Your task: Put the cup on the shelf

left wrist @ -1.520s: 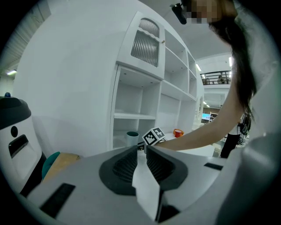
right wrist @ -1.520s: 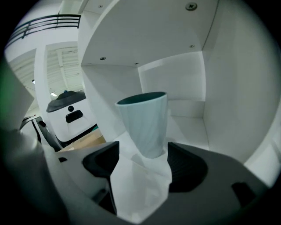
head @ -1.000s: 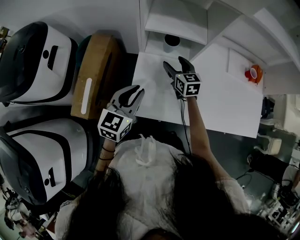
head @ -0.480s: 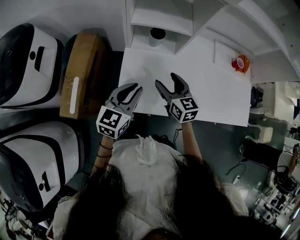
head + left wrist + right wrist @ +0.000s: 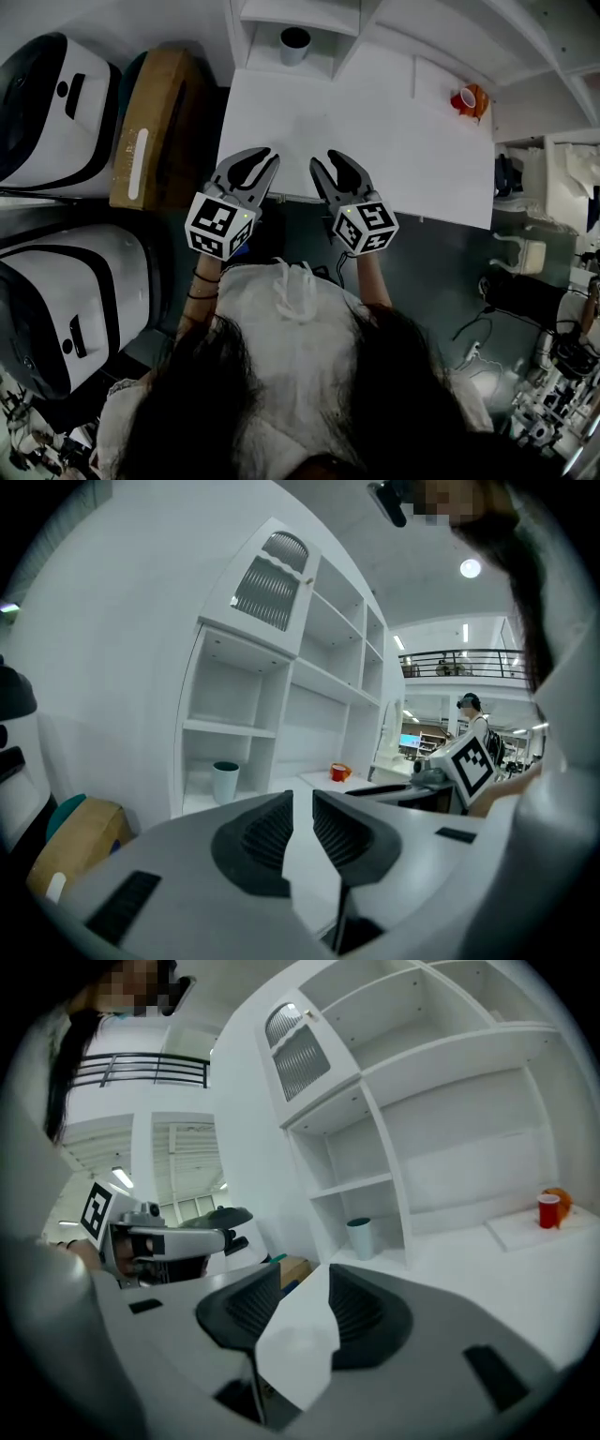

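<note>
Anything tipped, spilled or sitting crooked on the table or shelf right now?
Nothing stands out. The cup stands upright in the bottom compartment of the shelf, the red cup is upright at the far right of the table, and no spill shows.

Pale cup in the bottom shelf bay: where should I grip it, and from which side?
Probably take the cup round its side wall, mid-height, coming level from the open front: it stands upright, and the shelf board above and the panels beside it likely block other approaches.
</note>
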Tool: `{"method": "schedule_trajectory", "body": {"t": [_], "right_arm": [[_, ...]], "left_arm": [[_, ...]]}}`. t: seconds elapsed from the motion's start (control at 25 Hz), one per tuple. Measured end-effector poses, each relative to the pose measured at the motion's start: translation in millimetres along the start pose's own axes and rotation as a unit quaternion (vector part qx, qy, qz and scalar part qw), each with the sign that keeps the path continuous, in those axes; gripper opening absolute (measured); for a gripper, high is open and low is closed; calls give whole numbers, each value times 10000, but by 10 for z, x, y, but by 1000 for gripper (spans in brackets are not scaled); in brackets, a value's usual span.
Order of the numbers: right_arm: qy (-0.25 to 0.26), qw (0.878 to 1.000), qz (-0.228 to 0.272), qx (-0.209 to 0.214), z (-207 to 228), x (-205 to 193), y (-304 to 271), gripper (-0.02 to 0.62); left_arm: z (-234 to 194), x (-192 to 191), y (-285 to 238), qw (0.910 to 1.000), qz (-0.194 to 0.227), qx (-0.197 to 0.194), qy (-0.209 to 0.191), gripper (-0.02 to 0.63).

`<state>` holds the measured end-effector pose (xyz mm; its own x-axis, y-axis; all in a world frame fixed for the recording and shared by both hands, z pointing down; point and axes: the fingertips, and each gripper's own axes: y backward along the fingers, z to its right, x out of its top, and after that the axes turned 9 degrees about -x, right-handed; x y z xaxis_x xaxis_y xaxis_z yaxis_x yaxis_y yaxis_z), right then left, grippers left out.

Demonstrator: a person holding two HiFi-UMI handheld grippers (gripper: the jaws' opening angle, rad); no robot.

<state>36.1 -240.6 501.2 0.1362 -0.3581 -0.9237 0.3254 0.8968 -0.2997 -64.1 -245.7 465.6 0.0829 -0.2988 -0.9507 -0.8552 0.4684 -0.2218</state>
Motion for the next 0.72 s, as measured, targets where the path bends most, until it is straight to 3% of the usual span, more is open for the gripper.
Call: {"method": "schedule_trajectory", "body": {"t": [0.48, 0.72], "right_arm": [[250, 9984, 425, 289, -357, -72, 1225, 144], [333, 9980, 473, 255, -535, -312, 1889, 132]], "left_arm": [[1130, -251, 534, 9995, 39, 283, -147, 75], [1708, -470, 726, 9998, 41, 195, -76, 75]]}}
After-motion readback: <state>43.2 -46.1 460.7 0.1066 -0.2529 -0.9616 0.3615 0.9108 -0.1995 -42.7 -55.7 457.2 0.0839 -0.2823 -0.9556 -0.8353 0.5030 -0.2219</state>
